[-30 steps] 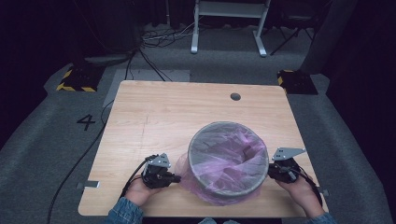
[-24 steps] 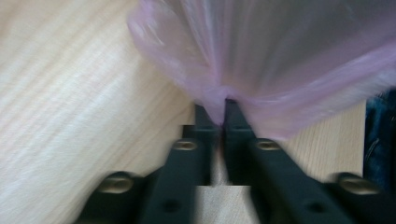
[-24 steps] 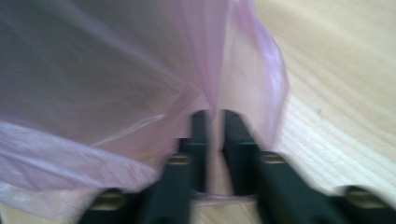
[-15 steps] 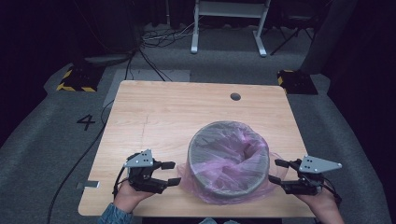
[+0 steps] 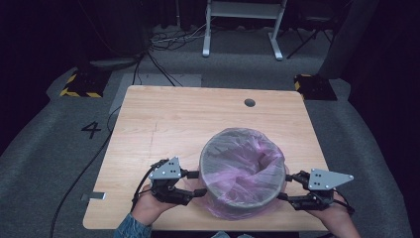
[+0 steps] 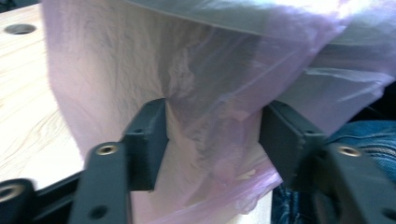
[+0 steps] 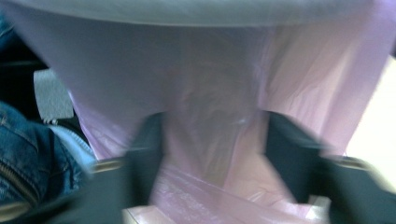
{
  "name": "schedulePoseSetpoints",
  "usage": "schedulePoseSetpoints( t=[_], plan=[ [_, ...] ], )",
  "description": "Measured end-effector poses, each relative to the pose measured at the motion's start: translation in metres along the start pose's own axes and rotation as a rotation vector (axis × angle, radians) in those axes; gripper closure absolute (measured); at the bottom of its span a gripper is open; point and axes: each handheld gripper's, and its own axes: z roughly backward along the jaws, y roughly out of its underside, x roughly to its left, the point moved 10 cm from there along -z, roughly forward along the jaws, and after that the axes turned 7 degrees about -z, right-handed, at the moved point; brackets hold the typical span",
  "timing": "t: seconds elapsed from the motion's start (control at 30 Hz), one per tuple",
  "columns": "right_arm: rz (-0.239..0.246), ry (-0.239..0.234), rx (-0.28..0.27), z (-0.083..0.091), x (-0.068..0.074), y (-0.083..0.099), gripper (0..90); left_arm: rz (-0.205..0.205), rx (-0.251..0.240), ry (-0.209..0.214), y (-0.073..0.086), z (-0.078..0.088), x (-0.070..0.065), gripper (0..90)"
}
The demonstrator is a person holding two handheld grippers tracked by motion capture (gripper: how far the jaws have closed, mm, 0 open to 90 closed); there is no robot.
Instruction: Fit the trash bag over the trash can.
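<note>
At the counter's near edge: a round grey waste bin (image 5: 242, 173) lined with a pink plastic bag (image 5: 250, 166), a hand-held gripper at each flank.
Left hand-held gripper (image 5: 194, 183): jaws part-spread and just been closing, bag film bulging between them; whether the pads (image 6: 148, 135) pinch it cannot be told.
Bag, handling: judged thin, soft, slippery and light; likely to tear or slide if pulled hard. Best taken where loose film (image 6: 205, 154) gathers below the rim.
Bin, handling: judged light and stiff; it may shift or tip when the liner is tugged.
Right hand-held gripper (image 5: 286, 187): jaws likewise half-spread and just been closing around a fold of film (image 7: 210, 140); view blurred, grip uncertain.
Surroundings: bare wooden counter (image 5: 173, 124) with a cable hole (image 5: 249, 102); nothing obstructs.
</note>
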Motion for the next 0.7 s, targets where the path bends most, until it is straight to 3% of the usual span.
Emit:
schedulePoseSetpoints(
  t=[0.07,0.13,0.23,0.43,0.53,0.7],
  plan=[
    [0.024,0.005,-0.004,0.001,0.002,0.000,73.3,-0.021,0.001,-0.007,0.000,0.002,-0.001,66.7],
    [0.018,0.008,-0.006,0.003,0.003,-0.002,84.1,-0.036,-0.011,-0.019,-0.001,0.005,0.000,77.8],
    [0.009,0.019,-0.009,0.008,0.002,-0.005,90.0,-0.048,0.001,-0.068,0.000,0.008,0.004,88.7],
    [-0.038,0.050,-0.011,0.015,-0.004,-0.004,90.0,0.008,0.074,-0.144,0.023,0.006,0.024,89.8],
    [-0.043,0.054,-0.013,0.016,-0.005,-0.004,90.0,0.040,0.122,-0.156,0.039,-0.001,0.032,89.8],
    [-0.063,0.075,0.044,0.007,-0.012,0.010,90.0,0.051,0.194,-0.185,0.054,-0.011,0.041,89.8]
  ],
)
